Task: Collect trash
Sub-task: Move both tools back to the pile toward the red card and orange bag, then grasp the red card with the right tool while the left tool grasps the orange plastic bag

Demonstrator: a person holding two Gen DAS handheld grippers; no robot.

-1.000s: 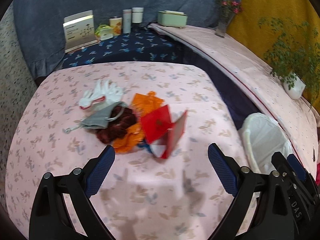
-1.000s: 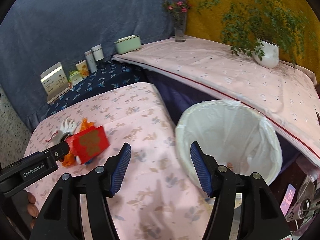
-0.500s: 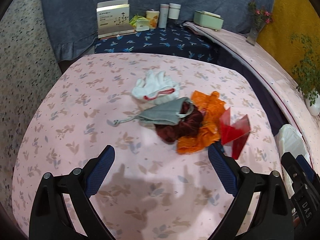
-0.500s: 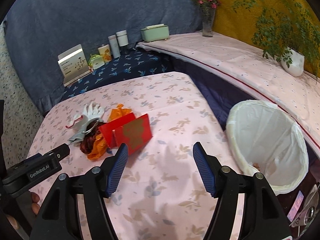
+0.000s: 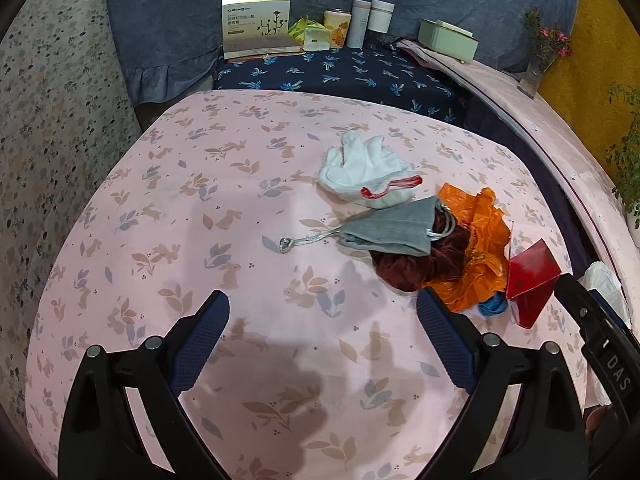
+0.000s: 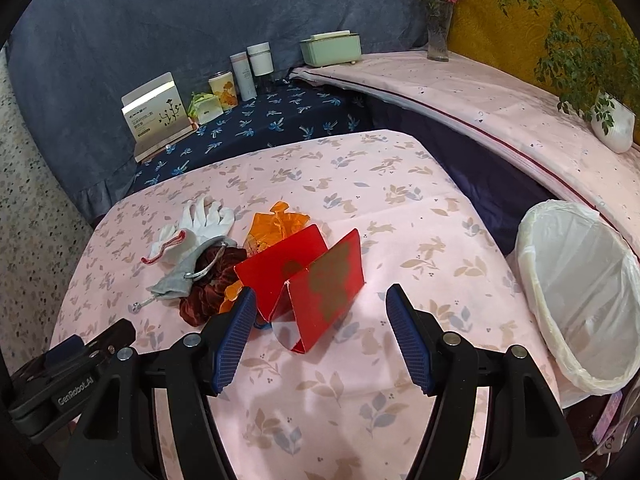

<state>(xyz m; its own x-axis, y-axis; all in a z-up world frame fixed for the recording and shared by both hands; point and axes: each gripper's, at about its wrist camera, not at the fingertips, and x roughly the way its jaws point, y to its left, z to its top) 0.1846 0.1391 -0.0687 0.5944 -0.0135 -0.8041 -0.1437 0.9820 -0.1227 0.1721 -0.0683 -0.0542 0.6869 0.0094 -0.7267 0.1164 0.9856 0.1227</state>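
A trash pile lies on the pink rabbit-print tablecloth [image 5: 240,208]: white gloves [image 5: 368,168], a grey drawstring pouch [image 5: 396,228], a dark red cloth [image 5: 416,268], crumpled orange plastic [image 5: 476,248] and a folded red card [image 6: 316,284]. My left gripper [image 5: 322,312] is open and empty, near and left of the pile. My right gripper [image 6: 320,300] is open too. The red card stands upright just ahead of it, in line with the gap, and neither pad touches it. A bin with a white liner [image 6: 580,300] stands off the table's right edge.
A dark blue shelf [image 6: 280,120] behind the table carries a white carton [image 5: 256,24], cans, bottles and a green box [image 6: 332,48]. A pink ledge [image 6: 500,100] on the right holds a flower vase [image 6: 438,32] and a potted plant [image 6: 612,124].
Both grippers swung left, away from the bin and toward the pile. The pile slid to the right in the left wrist view; the red card now lines up with the right gripper's gap.
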